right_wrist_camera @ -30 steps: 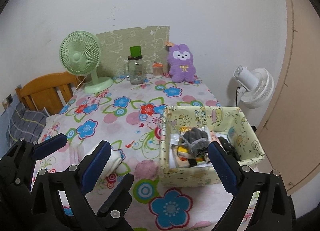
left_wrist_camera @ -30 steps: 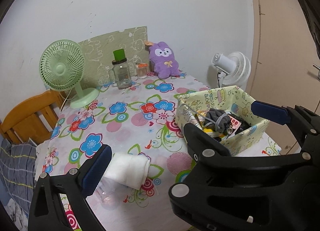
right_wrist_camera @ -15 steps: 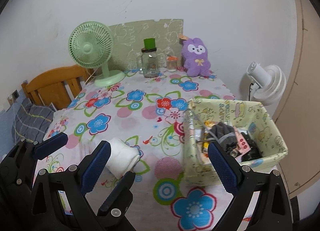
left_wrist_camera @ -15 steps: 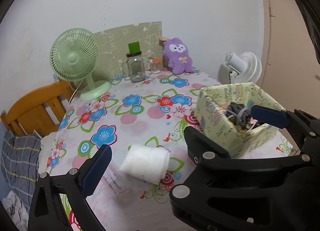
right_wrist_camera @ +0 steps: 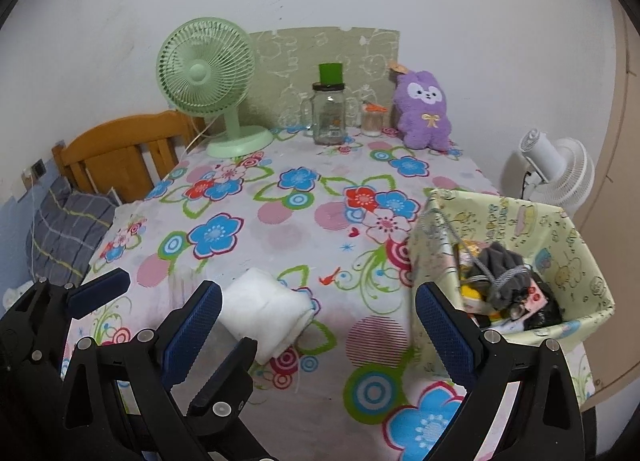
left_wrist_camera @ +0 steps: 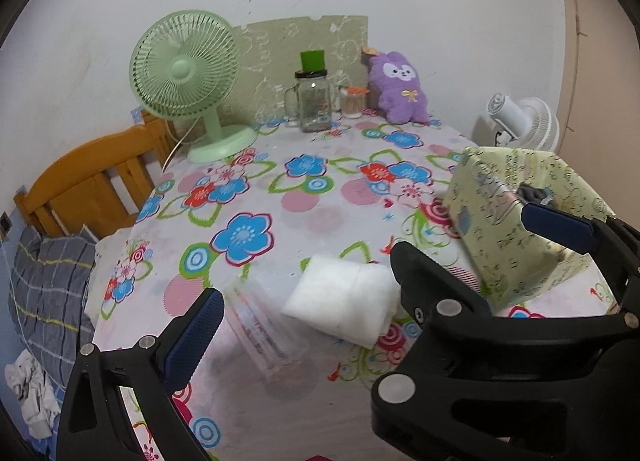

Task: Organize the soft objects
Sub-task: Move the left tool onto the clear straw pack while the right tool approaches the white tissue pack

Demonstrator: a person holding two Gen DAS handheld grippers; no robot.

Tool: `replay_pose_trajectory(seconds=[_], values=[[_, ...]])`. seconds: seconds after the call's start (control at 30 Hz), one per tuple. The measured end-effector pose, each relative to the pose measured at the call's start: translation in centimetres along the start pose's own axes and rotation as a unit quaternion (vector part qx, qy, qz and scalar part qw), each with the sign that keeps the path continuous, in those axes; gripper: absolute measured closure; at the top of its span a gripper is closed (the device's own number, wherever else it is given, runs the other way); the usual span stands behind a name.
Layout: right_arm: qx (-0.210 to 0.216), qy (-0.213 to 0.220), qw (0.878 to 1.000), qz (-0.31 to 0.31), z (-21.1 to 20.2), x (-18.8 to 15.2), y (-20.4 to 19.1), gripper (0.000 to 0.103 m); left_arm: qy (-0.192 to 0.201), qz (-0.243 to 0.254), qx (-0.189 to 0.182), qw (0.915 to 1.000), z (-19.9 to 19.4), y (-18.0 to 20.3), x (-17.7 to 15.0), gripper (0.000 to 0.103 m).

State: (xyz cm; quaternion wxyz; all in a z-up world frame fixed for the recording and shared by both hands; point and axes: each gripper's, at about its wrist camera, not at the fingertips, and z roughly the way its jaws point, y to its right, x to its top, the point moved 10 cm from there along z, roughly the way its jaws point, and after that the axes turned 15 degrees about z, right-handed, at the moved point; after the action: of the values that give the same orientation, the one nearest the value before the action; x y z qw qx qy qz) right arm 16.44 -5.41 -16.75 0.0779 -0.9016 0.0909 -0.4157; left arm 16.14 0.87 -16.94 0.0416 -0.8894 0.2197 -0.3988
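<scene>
Left wrist view: towel (left_wrist_camera: pixel 344 303) seen ahead, between spread jaws of left gripper (left_wrist_camera: pixel 360 261), long axis crosswise, slightly skewed. Right gripper (right_wrist_camera: pixel 318 325) also held wide, empty; towel (right_wrist_camera: pixel 266 311) off its left finger. Left judged nearer. Box (right_wrist_camera: pixel 560 229) set to right.

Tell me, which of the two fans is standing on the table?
The green fan, whose round base rests on the flowered tablecloth near the wall. The white fan is beyond the table's far right edge, not on it.
</scene>
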Motion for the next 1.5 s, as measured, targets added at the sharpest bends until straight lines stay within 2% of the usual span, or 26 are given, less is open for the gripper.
replay_pose_trajectory(seconds=[0.2,0.43,0.7,1.07,1.5], values=[[0.000,-0.008,1.000,-0.026,1.8,-1.0,-1.3,0.004,-0.023,-0.004,-0.002,0.9997,1.6,-0.9,-1.8,0.002],[0.011,-0.055,0.998,-0.037,4.4,-2.8,-2.3,0.004,-0.053,-0.014,-0.001,0.9985,3.7,-2.0,-3.9,0.002],[0.008,-0.088,0.995,-0.046,6.8,-4.2,-2.8,0.004,-0.082,-0.041,0.002,0.9958,5.5,-3.3,-5.9,0.002],[0.009,-0.129,0.990,-0.050,10.0,-5.5,-3.7,0.004,-0.114,-0.063,0.010,0.9914,7.5,-5.0,-7.3,0.002],[0.008,-0.166,0.985,-0.036,12.8,-6.2,-4.2,0.004,-0.126,-0.066,0.010,0.9898,8.5,-5.7,-7.6,0.001]])
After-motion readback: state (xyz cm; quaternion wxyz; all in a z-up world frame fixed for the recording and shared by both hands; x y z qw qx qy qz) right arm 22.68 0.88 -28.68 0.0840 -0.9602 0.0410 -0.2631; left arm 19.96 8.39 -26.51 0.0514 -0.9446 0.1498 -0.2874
